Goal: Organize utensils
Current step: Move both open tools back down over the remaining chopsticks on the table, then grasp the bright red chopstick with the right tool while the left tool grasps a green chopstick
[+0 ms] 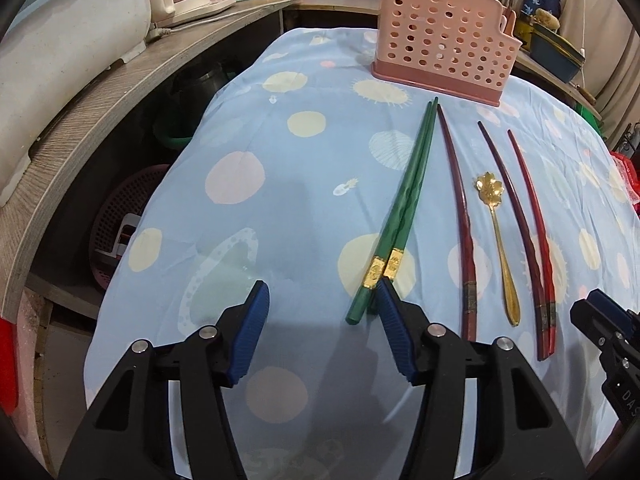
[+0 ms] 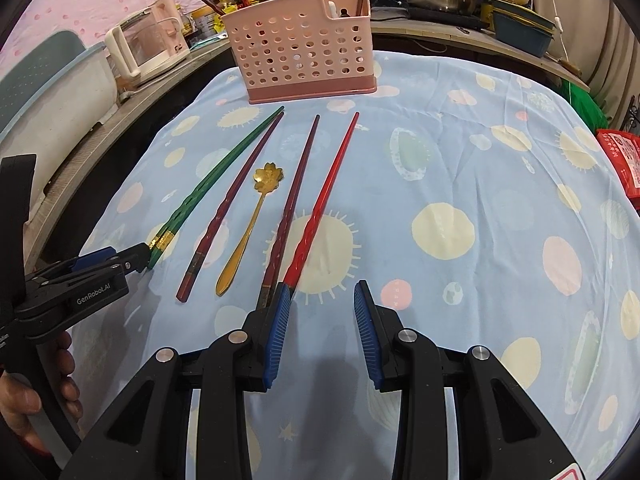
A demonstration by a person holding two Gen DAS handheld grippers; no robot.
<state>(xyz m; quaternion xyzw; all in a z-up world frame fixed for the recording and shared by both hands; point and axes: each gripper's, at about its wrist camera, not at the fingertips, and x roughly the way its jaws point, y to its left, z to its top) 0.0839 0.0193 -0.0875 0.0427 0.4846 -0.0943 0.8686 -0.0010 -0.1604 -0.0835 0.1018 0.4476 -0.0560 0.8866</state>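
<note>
Left gripper (image 1: 322,312): jaws wide, nothing held. Hovers at the near edge of the tabletop (image 1: 248,120). Its right pad sits against or just over the butt ends of the green pair (image 1: 404,208); contact cannot be told from either view.

Right gripper (image 2: 322,312): jaws wide, nothing held. Its left pad overlaps the butt of the red stick (image 2: 320,208), with the dark stick (image 2: 290,200) just beside it.

Layout from the near edge running toward the far edge, left to right: green pair, a lone maroon stick (image 1: 456,208), gold spoon (image 1: 500,248), then the dark and red sticks. All lie flat on the cloth (image 2: 480,160), tips pointing at the pink caddy (image 2: 300,48), which stands at the far edge and already holds a few utensils.

Risks, judged:
- Neither pair is centred between the jaws. Closing now would likely catch one stick, or push it sideways.
- The green sticks cross slightly. A grip at the butt ends could scissor them apart.
- Thin sticks flat on loose cloth: pads may pinch fabric and drag the whole row.
- A butt-end hold leaves a long lever, so tips may swing and strike the caddy rim.
- The spoon lies close between sticks, and a sideways nudge could roll it.
</note>
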